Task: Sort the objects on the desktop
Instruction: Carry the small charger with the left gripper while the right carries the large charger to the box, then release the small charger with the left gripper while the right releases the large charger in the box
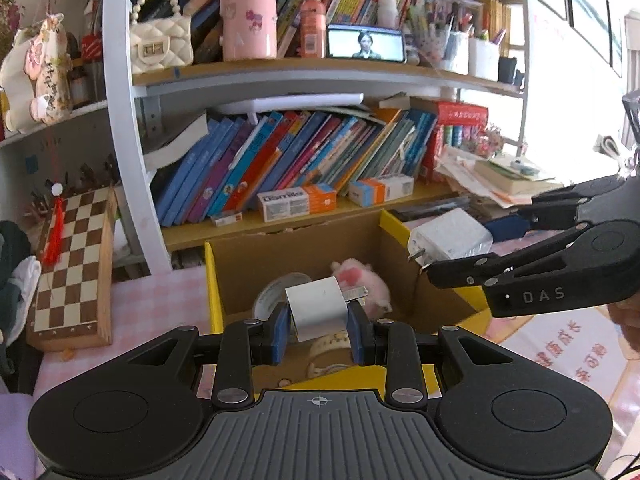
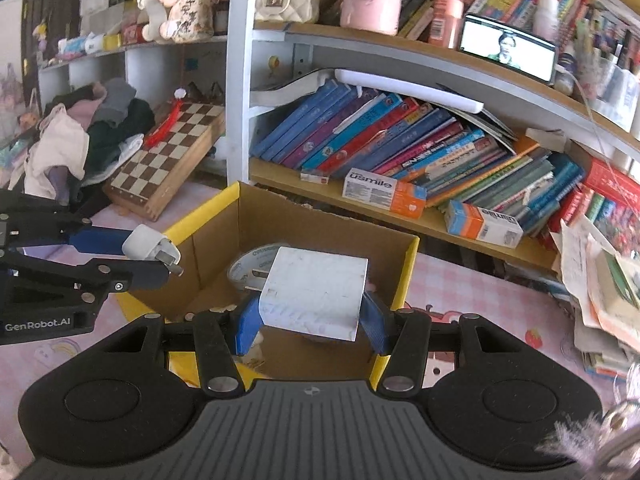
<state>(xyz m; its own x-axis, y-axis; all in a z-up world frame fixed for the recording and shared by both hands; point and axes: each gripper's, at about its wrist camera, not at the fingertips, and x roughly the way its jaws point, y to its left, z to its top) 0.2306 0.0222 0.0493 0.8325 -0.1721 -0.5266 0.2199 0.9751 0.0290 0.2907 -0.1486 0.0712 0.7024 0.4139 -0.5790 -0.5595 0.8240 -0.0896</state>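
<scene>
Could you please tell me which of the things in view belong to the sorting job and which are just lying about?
Job: small charger in left gripper; large charger in right gripper; cardboard box; tape roll.

Lying about: chessboard; books; phone; toothpaste boxes.

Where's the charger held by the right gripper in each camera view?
Left wrist view: white charger at right, in the right gripper, above the box's right wall.
Right wrist view: bottom centre, between the blue pads.
Shared landmark: the yellow-edged cardboard box.
</scene>
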